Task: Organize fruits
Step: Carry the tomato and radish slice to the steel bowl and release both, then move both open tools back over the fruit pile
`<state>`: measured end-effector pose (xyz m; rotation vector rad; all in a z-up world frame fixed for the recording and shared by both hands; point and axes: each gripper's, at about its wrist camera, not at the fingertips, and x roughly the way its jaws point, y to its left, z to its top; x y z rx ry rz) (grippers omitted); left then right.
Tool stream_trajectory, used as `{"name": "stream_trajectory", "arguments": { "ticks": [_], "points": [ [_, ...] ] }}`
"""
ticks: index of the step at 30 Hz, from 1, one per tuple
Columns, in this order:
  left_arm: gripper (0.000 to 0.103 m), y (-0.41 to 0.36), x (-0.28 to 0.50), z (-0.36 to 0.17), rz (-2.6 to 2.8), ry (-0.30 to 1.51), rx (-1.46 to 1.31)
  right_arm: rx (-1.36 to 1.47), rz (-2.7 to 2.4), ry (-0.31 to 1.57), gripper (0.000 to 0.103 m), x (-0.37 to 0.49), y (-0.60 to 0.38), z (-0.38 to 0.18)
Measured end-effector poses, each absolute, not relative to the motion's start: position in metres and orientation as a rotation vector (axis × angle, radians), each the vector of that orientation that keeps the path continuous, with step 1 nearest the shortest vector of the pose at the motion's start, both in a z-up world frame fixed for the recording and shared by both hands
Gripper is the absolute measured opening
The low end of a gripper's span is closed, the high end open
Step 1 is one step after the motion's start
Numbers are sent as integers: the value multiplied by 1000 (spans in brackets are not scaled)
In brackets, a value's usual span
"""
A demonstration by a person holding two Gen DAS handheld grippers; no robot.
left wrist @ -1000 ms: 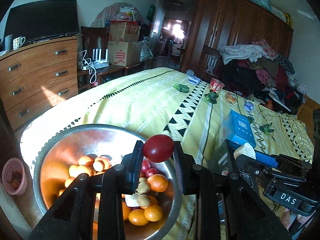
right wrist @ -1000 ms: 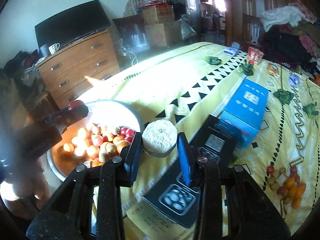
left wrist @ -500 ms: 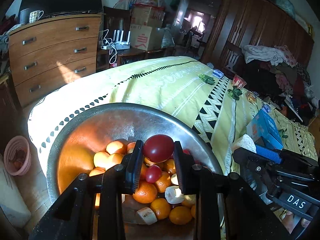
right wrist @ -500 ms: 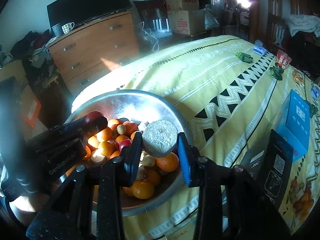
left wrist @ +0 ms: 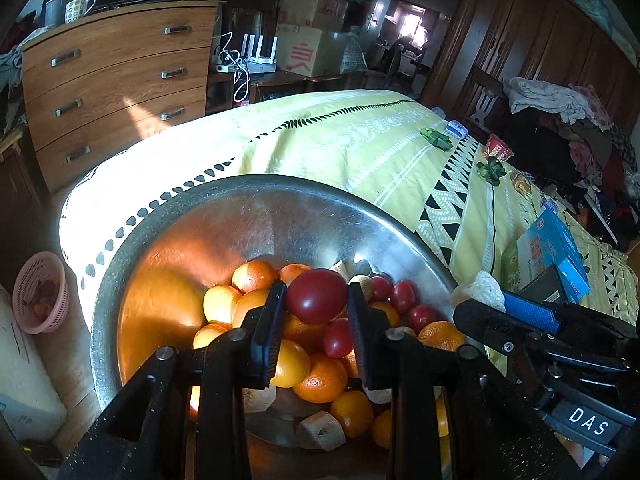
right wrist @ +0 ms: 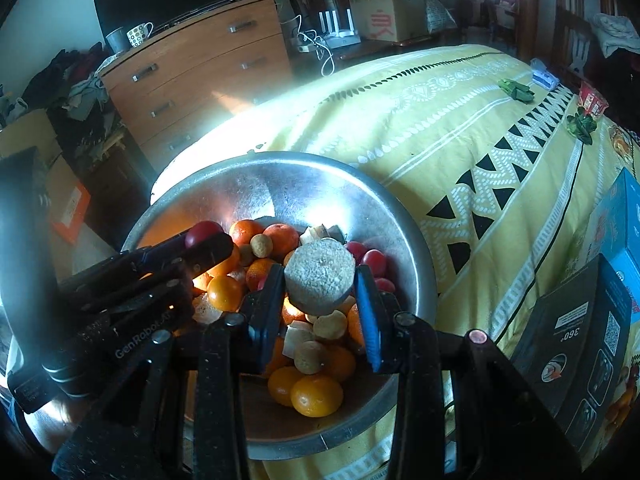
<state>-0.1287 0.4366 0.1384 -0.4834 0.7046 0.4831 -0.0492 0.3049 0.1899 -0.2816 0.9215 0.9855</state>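
A big metal bowl [left wrist: 256,216] [right wrist: 248,184] sits at the near corner of the bed and holds several oranges, small red fruits and pale chunks. My left gripper [left wrist: 317,308] is shut on a dark red round fruit [left wrist: 317,295] and holds it above the pile in the bowl. It also shows at the left of the right wrist view [right wrist: 204,240]. My right gripper [right wrist: 320,300] is shut on a pale, rough round chunk [right wrist: 319,276] above the bowl's middle. It shows at the right of the left wrist view [left wrist: 480,300].
The bowl rests on a yellow patterned bedspread [left wrist: 340,140]. A blue box [left wrist: 554,248] and a black box [right wrist: 584,332] lie to the right. A wooden dresser [left wrist: 112,80] stands at the back left, a pink basket [left wrist: 38,292] on the floor.
Both grippers have moved left from beside the bowl to above its fruit pile, each still holding its item. The bowl now fills the view below them.
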Motion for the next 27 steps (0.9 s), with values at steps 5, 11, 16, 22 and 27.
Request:
{"name": "stream_trajectory", "arguments": {
  "ticks": [5, 11, 16, 22, 27],
  "points": [
    [31, 439, -127, 138, 495, 710, -495, -270, 992, 928, 38, -49, 307, 190],
    [64, 441, -132, 142, 537, 699, -501, -269, 1010, 921, 60, -54, 307, 195],
    [75, 437, -140, 155, 585, 669, -484, -247, 1008, 864, 77, -59, 295, 215],
    [75, 385, -152, 225, 573, 456, -344, -171, 943, 558, 77, -76, 228, 283],
    [80, 285, -140, 281, 370, 280, -199, -89, 660, 272, 103, -86, 107, 319]
  ]
}}
